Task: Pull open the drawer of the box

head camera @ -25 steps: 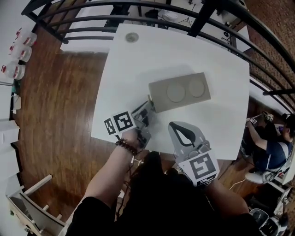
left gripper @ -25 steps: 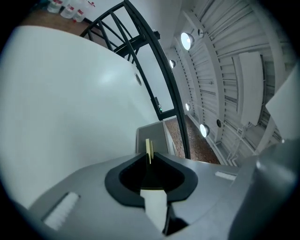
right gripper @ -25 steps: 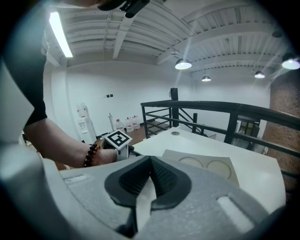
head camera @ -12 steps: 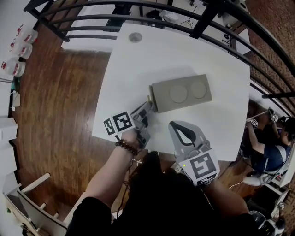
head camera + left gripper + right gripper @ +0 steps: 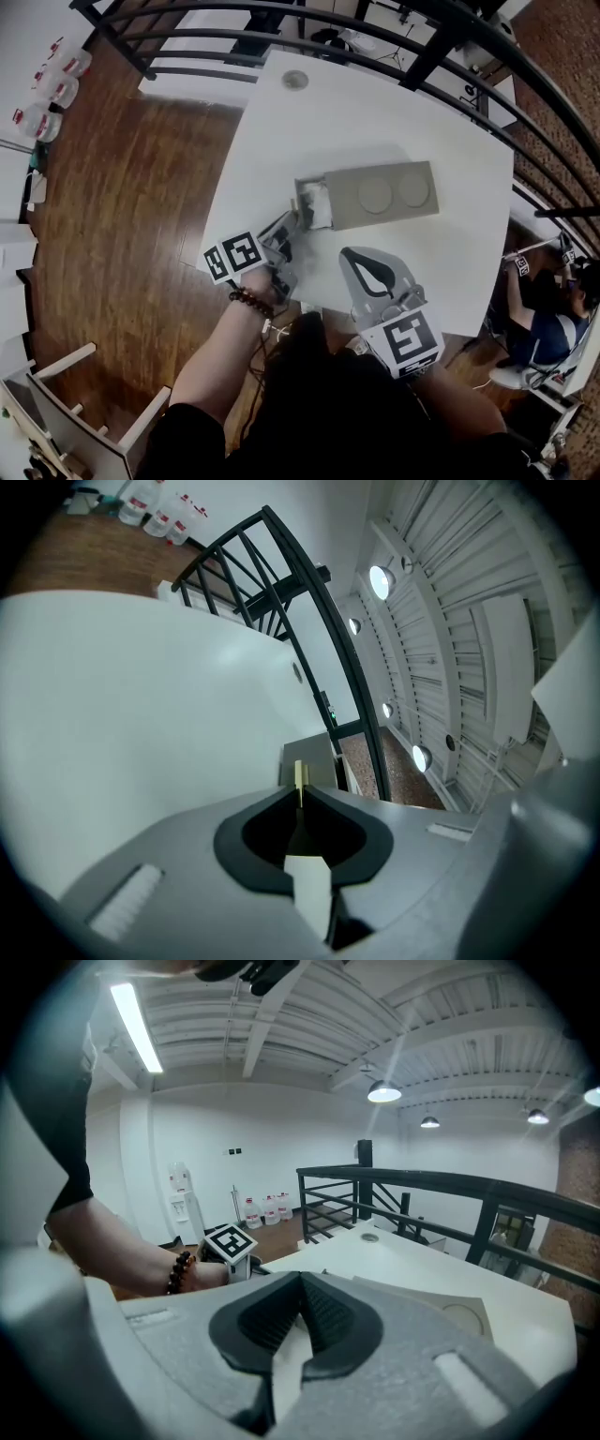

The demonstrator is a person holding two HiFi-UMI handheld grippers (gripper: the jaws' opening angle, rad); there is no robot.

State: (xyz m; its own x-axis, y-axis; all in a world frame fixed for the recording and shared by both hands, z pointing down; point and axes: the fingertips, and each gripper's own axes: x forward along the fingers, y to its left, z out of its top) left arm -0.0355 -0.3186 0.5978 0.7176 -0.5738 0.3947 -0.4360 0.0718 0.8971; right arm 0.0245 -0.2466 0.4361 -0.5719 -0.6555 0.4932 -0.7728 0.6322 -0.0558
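Observation:
A flat grey-beige box with two round marks on its lid lies in the middle of the white table. Its drawer stands pulled out at the box's left end, with something white inside. My left gripper is shut on the drawer's thin gold pull tab, which sticks up between the closed jaws of the left gripper. Nearer to me, my right gripper hovers shut and empty over the table's front part. From the right gripper the box shows ahead to the right.
A small round disc sits near the table's far edge. A black railing runs behind the table and down its right side. Wooden floor lies to the left, with water bottles. A person sits beyond the railing at right.
The drawer has slid out of the box's left end, showing its white contents. My left gripper moved back left with the pull tab. The right gripper stayed still.

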